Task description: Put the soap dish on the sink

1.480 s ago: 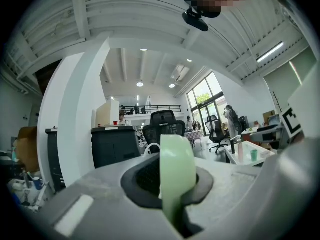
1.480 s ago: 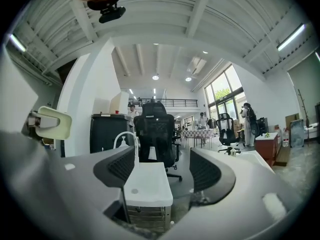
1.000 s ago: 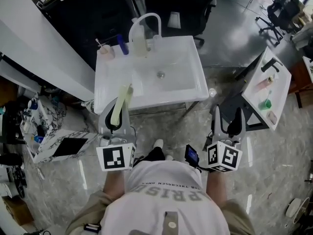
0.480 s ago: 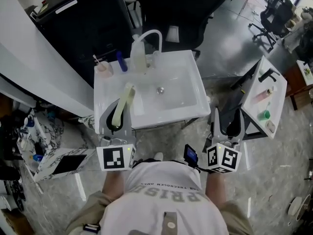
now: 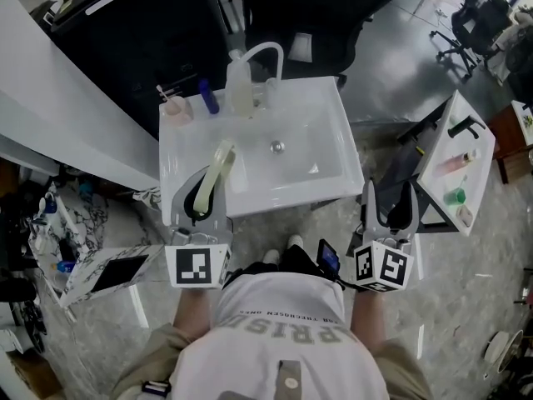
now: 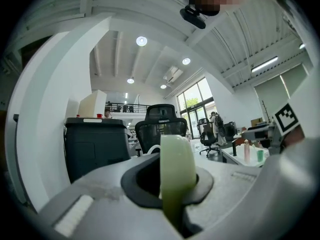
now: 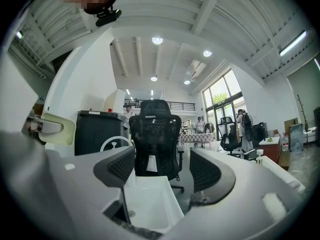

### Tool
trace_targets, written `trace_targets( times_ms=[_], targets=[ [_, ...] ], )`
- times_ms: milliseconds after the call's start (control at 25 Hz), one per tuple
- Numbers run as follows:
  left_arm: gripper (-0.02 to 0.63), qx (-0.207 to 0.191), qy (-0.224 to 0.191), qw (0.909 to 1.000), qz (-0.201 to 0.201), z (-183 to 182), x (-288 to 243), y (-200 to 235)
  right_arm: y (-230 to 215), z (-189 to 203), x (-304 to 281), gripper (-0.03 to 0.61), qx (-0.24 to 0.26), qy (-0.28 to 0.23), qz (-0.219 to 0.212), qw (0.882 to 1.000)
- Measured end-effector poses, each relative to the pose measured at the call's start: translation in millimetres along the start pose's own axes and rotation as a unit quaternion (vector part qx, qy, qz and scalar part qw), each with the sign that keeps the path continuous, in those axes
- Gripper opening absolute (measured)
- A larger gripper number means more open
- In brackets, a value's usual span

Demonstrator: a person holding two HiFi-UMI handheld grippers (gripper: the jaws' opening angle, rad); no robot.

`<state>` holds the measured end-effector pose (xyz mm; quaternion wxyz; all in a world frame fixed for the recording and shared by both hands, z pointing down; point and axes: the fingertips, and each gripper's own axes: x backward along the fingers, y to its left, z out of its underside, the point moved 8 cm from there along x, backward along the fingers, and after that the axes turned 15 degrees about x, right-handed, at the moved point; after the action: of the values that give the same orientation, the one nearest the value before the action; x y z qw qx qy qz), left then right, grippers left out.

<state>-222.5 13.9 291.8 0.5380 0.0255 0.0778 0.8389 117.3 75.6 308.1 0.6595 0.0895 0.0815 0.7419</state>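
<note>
The pale green soap dish (image 5: 221,161) is clamped on edge in the left gripper's (image 5: 200,198) jaws above the sink's (image 5: 177,144) front-left corner, with its long axis pointed toward the back edge. The right gripper's (image 5: 390,208) jaws are held apart, empty.

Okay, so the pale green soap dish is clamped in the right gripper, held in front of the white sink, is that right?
Not quite. The soap dish is clamped in the left gripper, not the right, as the left gripper view shows. The right gripper has its jaws apart with nothing between them. The rest holds: the dish is held in front of the white sink.
</note>
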Motion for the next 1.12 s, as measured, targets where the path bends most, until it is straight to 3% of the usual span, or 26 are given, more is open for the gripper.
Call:
trace_targets(
  times_ms=[240, 520, 680, 920, 1120],
  targets=[
    [0.012, 0.016, 0.029, 0.9994, 0.004, 11.7, -24.2, -6.2, -6.4, 9.8, -23.0, 0.335, -0.001, 0.017, -0.017, 1.0],
    [0.012, 0.021, 0.035, 0.9992, 0.002, 16.8, -65.3, -25.0, -29.3, 21.0, -67.8, 0.336, -0.004, 0.013, -0.044, 0.999],
    [0.012, 0.028, 0.037, 0.9986, 0.024, 21.7, -95.5, -38.6, -42.2, 24.7, -97.5, 0.336, -0.009, 0.0, -0.075, 0.997],
    [0.012, 0.022, 0.054, 0.9957, 0.072, 35.5, -137.9, -60.8, -45.7, 28.4, -138.3, 0.336, -0.014, -0.033, -0.181, 0.983],
    [0.012, 0.04, 0.079, 0.9876, 0.13, 48.8, -159.1, -72.9, -28.4, 31.3, -161.9, 0.334, -0.015, -0.07, -0.306, 0.949]
  ],
)
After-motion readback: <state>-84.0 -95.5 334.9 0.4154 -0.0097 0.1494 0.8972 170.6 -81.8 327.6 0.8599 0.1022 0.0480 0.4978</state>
